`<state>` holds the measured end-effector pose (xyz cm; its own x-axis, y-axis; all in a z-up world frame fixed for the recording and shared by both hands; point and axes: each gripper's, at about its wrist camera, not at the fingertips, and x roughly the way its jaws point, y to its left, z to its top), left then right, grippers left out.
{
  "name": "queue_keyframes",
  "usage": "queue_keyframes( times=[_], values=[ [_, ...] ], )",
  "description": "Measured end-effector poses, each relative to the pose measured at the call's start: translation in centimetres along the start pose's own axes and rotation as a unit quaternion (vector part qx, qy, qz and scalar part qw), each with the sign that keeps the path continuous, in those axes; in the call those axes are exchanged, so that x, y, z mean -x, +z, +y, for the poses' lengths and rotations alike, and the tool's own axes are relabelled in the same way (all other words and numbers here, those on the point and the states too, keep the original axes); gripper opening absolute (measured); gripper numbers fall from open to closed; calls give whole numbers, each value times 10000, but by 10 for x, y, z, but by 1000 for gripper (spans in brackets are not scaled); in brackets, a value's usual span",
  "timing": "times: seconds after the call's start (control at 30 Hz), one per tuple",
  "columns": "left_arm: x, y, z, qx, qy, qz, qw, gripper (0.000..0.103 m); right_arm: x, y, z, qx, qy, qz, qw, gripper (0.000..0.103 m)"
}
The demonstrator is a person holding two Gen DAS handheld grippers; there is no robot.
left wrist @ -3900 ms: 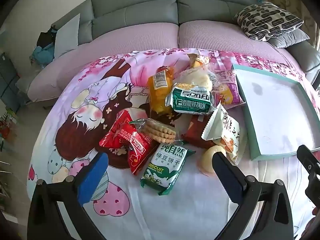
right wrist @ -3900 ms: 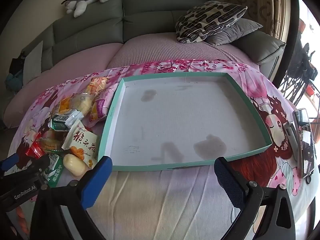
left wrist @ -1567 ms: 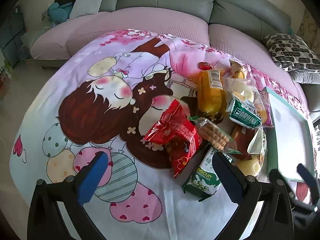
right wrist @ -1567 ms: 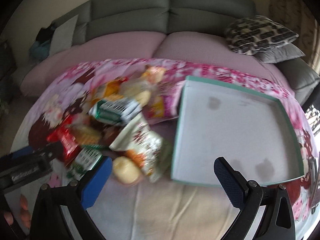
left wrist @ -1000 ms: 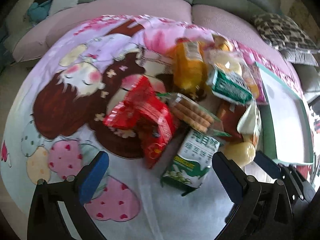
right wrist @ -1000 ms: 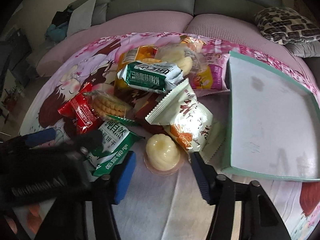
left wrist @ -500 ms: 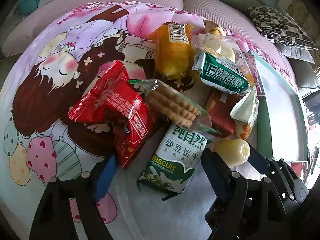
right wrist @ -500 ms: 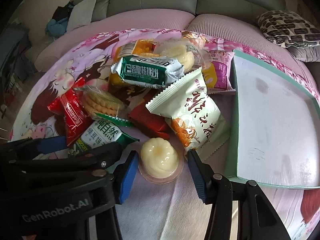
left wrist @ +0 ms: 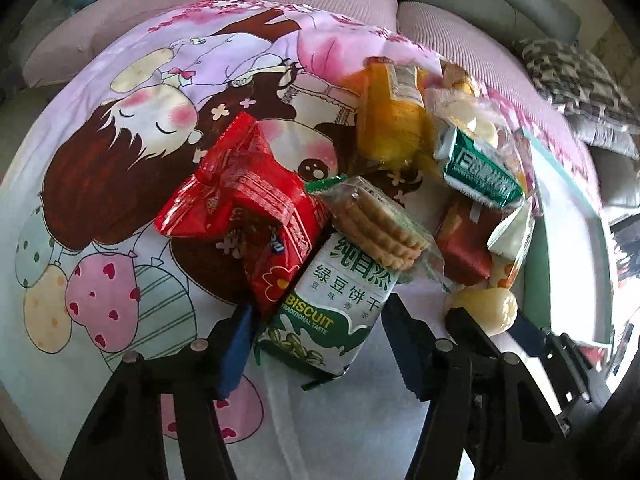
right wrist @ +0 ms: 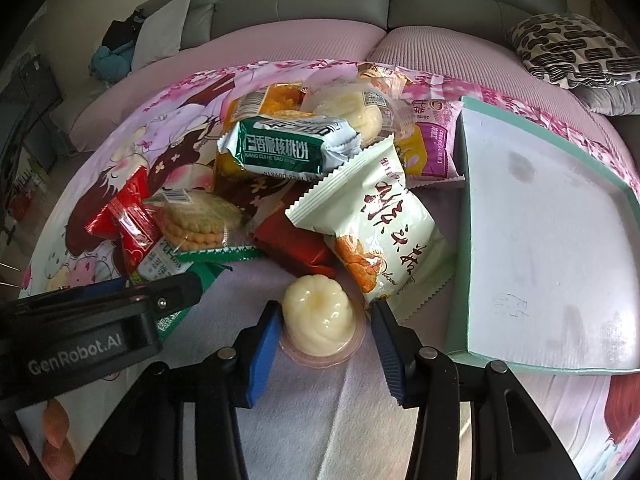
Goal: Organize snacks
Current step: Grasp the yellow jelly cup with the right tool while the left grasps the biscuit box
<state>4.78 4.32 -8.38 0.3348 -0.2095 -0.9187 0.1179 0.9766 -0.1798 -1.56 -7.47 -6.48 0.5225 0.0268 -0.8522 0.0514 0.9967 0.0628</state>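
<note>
Nearest me, my right hand-held gripper (right wrist: 322, 330) straddles the pale jelly cup (right wrist: 319, 312), jaws apart, the left pad at its rim, not yet clamped. I judge the soft dome could squash or slip out under a hard squeeze. My left hand-held gripper (left wrist: 318, 334) brackets the green biscuit pack (left wrist: 336, 304), also apart; closing could snag the red wrapper (left wrist: 244, 200) beside it. Farther right lies the empty teal tray (right wrist: 466, 240).

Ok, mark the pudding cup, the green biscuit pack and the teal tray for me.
pudding cup (right wrist: 318, 314), right wrist view, on its pale ridged dome.
green biscuit pack (left wrist: 340, 300), left wrist view, on the printed front.
teal tray (right wrist: 460, 280), right wrist view, on its near-left wall.
</note>
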Motion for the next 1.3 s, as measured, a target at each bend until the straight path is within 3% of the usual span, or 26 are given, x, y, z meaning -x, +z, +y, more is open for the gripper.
queue_keyframes(
  times=[0.1,0.37,0.47,0.67,1.3],
  values=[
    [-4,-1,-10,-110,140,28,9998,64,-1,0,2,63,-31,-25,10000,49],
    [-13,-2,-20,-136,93,-64,9998,64,0,0,3,119,-52,-29,9999,46],
    [-12,-2,-16,-125,65,-68,9999,64,1,0,3,118,-5,-45,9999,41],
    [5,-1,-5,-133,47,-69,9999,64,3,-1,3,123,28,-51,9999,41],
    [35,-10,5,-144,-453,-158,9987,43,24,-1,4,142,181,-240,9994,40]
  ],
)
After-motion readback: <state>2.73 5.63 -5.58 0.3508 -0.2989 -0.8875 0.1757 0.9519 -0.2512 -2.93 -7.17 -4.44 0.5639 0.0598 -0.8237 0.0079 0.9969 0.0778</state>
